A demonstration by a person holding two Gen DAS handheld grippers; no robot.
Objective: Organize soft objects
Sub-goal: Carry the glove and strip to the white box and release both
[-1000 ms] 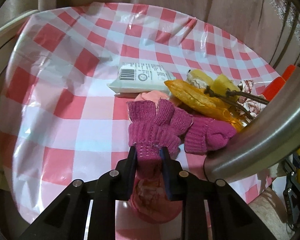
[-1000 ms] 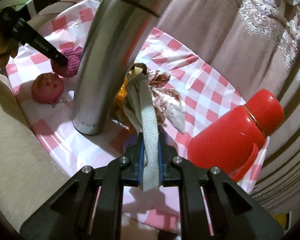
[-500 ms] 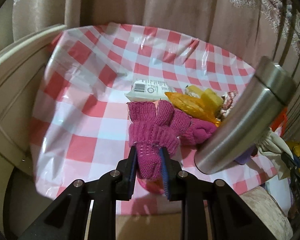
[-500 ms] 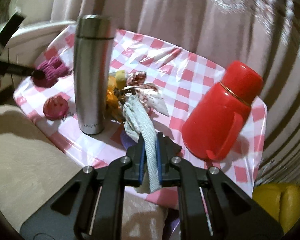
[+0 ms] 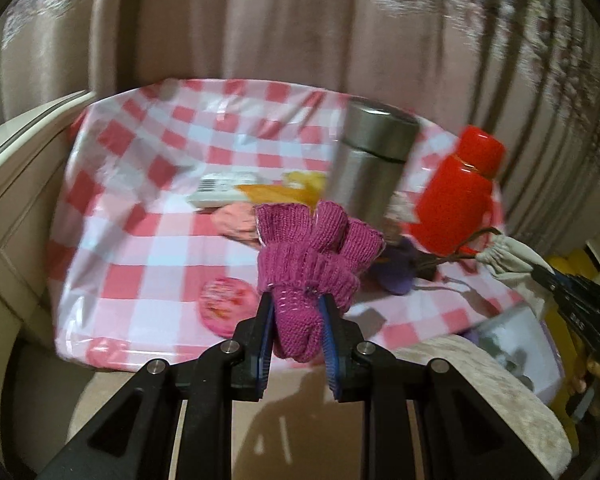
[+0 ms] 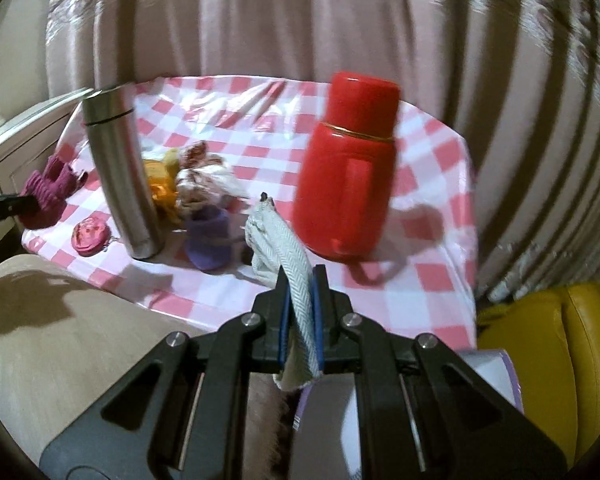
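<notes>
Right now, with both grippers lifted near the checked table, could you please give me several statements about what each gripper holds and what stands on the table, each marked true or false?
1. The left gripper is shut on the magenta knitted glove. True.
2. The right gripper is open and holds nothing. False: it is shut on the pale herringbone cloth pouch.
3. The steel flask stands upright on the checked tablecloth. True.
4. The red thermos lies on its side. False: it stands upright.
5. The round pink pouch is held in a gripper. False: it lies on the tablecloth beside the steel flask.
</notes>
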